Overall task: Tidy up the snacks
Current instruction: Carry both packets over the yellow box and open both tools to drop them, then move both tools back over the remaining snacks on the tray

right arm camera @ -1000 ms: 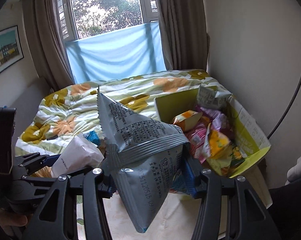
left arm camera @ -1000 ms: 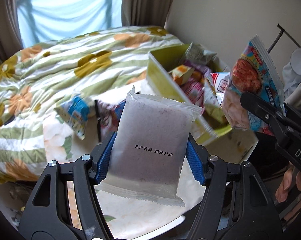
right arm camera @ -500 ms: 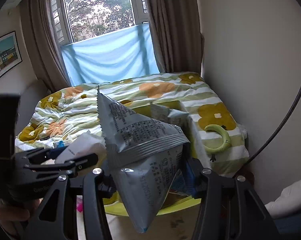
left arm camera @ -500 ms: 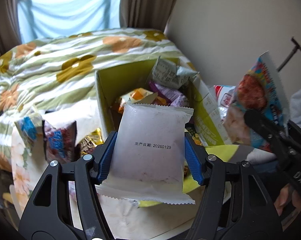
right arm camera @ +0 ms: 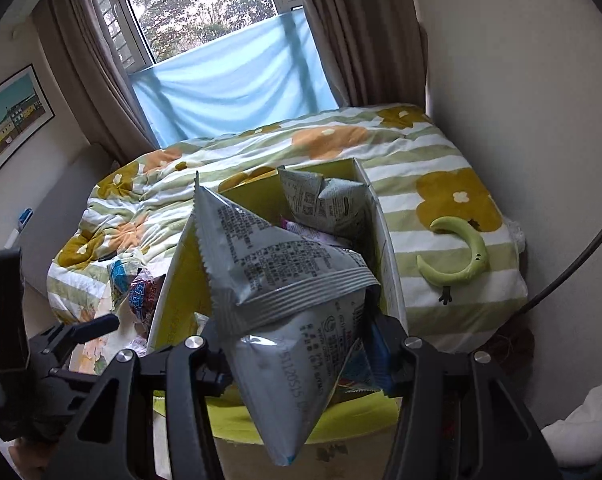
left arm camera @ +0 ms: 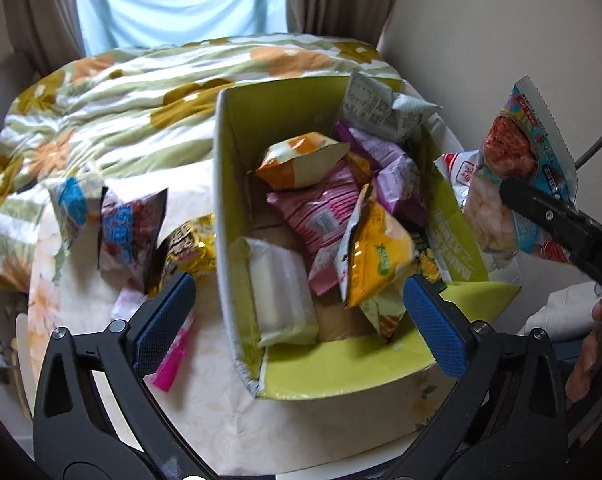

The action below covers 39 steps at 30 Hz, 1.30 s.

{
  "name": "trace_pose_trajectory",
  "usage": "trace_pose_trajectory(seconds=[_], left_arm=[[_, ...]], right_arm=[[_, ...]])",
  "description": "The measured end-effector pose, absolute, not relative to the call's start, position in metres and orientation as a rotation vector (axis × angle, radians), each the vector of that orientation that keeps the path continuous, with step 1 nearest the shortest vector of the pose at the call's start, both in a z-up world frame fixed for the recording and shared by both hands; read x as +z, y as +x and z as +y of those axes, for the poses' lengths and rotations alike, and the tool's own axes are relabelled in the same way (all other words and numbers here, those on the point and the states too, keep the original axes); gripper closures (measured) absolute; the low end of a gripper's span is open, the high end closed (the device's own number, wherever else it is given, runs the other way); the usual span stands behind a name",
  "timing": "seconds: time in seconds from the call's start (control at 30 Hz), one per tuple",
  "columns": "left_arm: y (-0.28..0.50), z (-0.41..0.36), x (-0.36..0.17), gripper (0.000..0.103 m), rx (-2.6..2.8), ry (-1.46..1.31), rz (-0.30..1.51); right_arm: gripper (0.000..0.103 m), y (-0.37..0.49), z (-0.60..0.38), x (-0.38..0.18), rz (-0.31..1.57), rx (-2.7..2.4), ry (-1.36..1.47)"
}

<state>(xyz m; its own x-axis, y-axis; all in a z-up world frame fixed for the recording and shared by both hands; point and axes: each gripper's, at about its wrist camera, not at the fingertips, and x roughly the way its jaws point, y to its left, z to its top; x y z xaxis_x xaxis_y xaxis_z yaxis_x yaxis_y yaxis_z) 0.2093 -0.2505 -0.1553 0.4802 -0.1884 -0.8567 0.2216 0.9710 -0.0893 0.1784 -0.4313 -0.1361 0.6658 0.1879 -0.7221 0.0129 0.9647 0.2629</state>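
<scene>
A yellow-green cardboard box (left arm camera: 341, 372) on the bed holds several snack packets. A white packet (left arm camera: 281, 296) lies inside by its left wall. My left gripper (left arm camera: 297, 324) is open and empty, its blue pads (left arm camera: 165, 320) astride the box's near left corner. My right gripper (right arm camera: 297, 344) is shut on a grey-backed snack bag (right arm camera: 285, 296) held above the box (right arm camera: 173, 300); the bag's colourful front shows in the left wrist view (left arm camera: 529, 168), right of the box.
Loose snacks lie left of the box: a blue-white packet (left arm camera: 73, 204), a dark red-blue bag (left arm camera: 129, 232), a gold packet (left arm camera: 189, 248) and a pink wrapper (left arm camera: 173, 364). The floral duvet (left arm camera: 121, 92) lies behind. A green crescent toy (right arm camera: 461, 256) lies on the bed by the wall.
My left gripper opened and let go of the white packet, which now lies in the box. Both grippers moved toward the box; the right still holds its bag.
</scene>
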Motion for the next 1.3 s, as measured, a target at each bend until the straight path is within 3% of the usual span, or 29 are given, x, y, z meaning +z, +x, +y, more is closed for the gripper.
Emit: trace_pose_trajectory(seconds=[0.37, 0.4, 0.47, 0.5, 0.53, 0.87, 1.3], left_arm=[[0.198, -0.215, -0.144, 0.001, -0.166, -0.053, 1.012], [0.198, -0.213, -0.143, 0.001, -0.163, -0.057, 1.015], [0.198, -0.209, -0.144, 0.001, -0.156, -0.066, 1.017], [0.197, -0.208, -0.145, 0.001, -0.154, -0.069, 1.02], [0.196, -0.206, -0.145, 0.001, -0.152, -0.072, 1.024], [0.18, -0.189, -0.15, 0.001, -0.147, -0.095, 1.036], [0.148, -0.154, -0.111, 0.001, -0.077, -0.098, 0.935]], right_arm=[[0.052, 0.204, -0.433, -0.145, 0.913, 0.109, 0.269], [0.047, 0.206, -0.432, -0.147, 0.92, 0.099, 0.271], [0.021, 0.204, -0.432, -0.149, 0.914, 0.087, 0.273], [0.002, 0.202, -0.432, -0.149, 0.903, 0.09, 0.274], [0.0, 0.198, -0.432, -0.148, 0.882, 0.097, 0.273], [0.0, 0.18, -0.429, -0.145, 0.854, 0.124, 0.233], [0.0, 0.16, -0.395, -0.108, 0.799, 0.214, 0.158]])
